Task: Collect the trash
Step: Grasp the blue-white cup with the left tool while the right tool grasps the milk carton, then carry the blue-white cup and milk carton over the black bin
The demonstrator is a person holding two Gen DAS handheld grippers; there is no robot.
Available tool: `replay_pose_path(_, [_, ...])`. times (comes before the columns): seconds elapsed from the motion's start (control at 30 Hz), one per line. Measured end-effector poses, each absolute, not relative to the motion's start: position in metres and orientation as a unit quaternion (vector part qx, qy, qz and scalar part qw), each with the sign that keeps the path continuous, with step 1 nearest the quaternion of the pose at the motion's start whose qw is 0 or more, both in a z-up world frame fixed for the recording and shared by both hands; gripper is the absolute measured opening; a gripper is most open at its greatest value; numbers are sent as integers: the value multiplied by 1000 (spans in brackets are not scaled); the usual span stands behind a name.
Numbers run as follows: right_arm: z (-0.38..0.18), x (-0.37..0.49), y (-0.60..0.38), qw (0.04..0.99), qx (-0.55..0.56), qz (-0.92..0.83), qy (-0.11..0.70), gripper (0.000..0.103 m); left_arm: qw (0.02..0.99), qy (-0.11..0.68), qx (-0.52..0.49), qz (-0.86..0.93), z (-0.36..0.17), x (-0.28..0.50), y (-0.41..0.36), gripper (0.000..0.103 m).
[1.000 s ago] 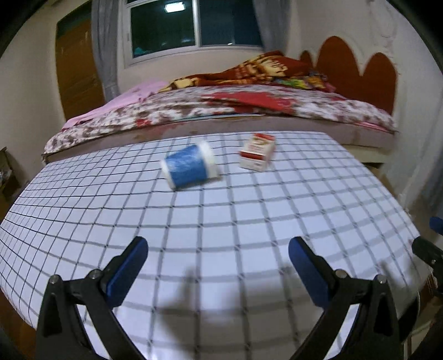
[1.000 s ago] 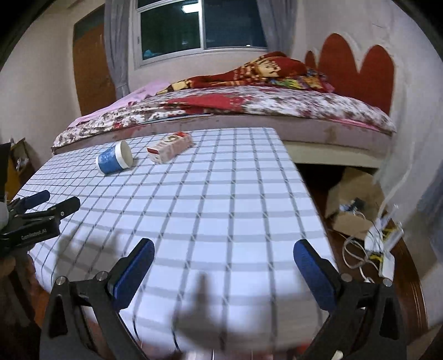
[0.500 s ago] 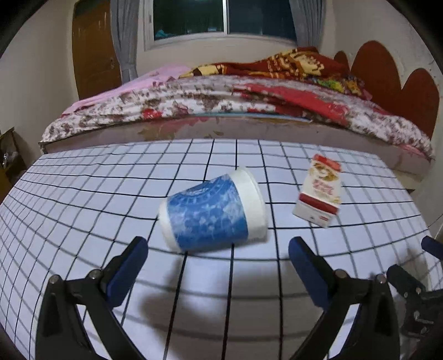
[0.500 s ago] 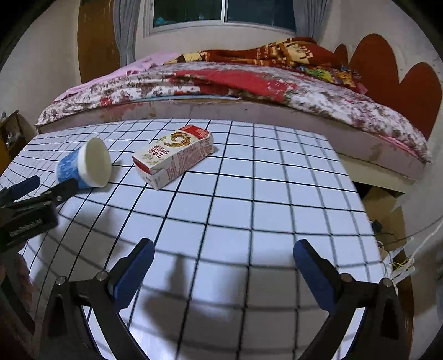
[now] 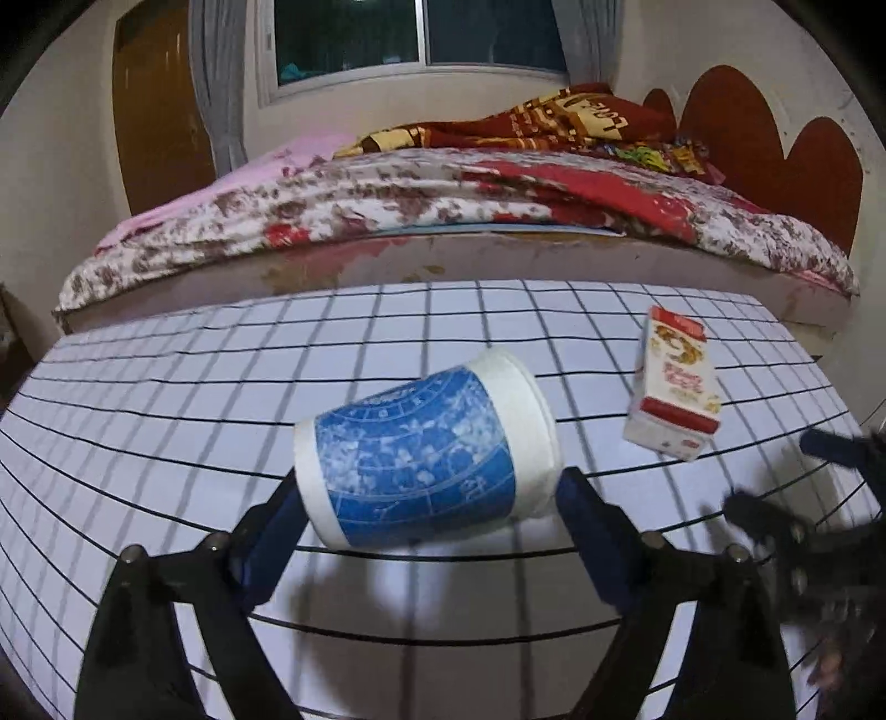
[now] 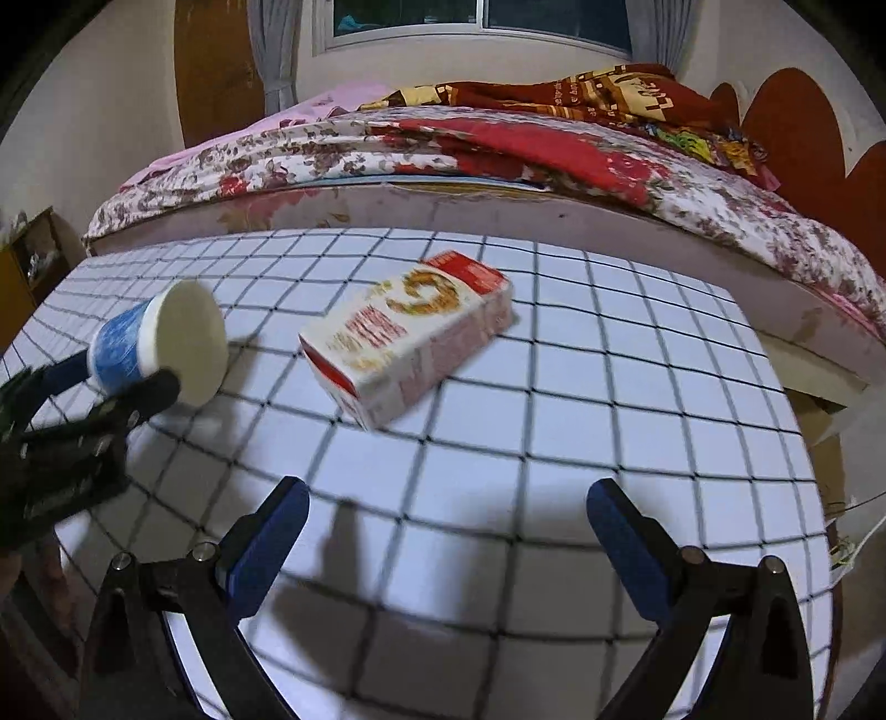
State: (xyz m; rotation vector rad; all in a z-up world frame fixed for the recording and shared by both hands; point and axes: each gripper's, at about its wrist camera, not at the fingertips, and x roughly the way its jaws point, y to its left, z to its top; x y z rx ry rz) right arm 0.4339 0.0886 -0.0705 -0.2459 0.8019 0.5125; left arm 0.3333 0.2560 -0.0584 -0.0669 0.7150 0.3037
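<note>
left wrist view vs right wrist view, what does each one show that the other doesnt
Only the left wrist view shows the blue cup side-on, lying between the open left gripper fingers, base at one pad, rim at the other.

Only the right wrist view shows the cup's white round end face, the carton front with its ring picture, and the open right gripper short of the carton, holding nothing.

Both show cup and carton lying on the checked tablecloth, bed behind.

Bedroom at night. A table (image 5: pixel 166 387) under a white, black-gridded cloth stands just before a bed (image 5: pixel 443 210) heaped with floral and red blankets — a scalloped red headboard (image 5: pixel 775 149) at right. Behind: pale walls, dark window (image 5: pixel 421 33), grey curtain (image 5: pixel 219 83), wooden door (image 5: pixel 155 111).
</note>
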Motion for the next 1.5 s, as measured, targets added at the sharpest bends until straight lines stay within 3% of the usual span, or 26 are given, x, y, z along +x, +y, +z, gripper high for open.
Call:
replay_pose_path(0.43, [-86, 487, 144, 886, -69, 168, 427, 101, 923, 352, -51, 150, -60, 329, 286, 88])
replay_pose_path(0.5, [-83, 481, 130, 890, -71, 169, 417, 86, 923, 351, -45, 148, -61, 328, 285, 88])
replay_pose_path(0.53, [-82, 478, 121, 894, -78, 160, 411, 68, 924, 351, -43, 147, -61, 328, 284, 88])
replay_pose_path(0.57, [-81, 477, 115, 895, -80, 157, 409, 57, 924, 351, -45, 144, -61, 327, 284, 88])
replay_pose_path(1.03, [-46, 410, 72, 908, -95, 232, 336, 54, 935, 332, -27, 122, -46, 303, 259, 87])
replay_pose_path(1.43, [-20, 349, 17, 912, -95, 237, 322, 54, 944, 315, -10, 96, -21, 271, 207, 85])
replay_pose_path(1.47, [-18, 344, 11, 913, -94, 235, 321, 54, 945, 314, -7, 91, -19, 269, 201, 83])
replay_pose_path(1.5, [-17, 340, 6, 914, -95, 233, 320, 54, 946, 313, -5, 88, -18, 267, 197, 71])
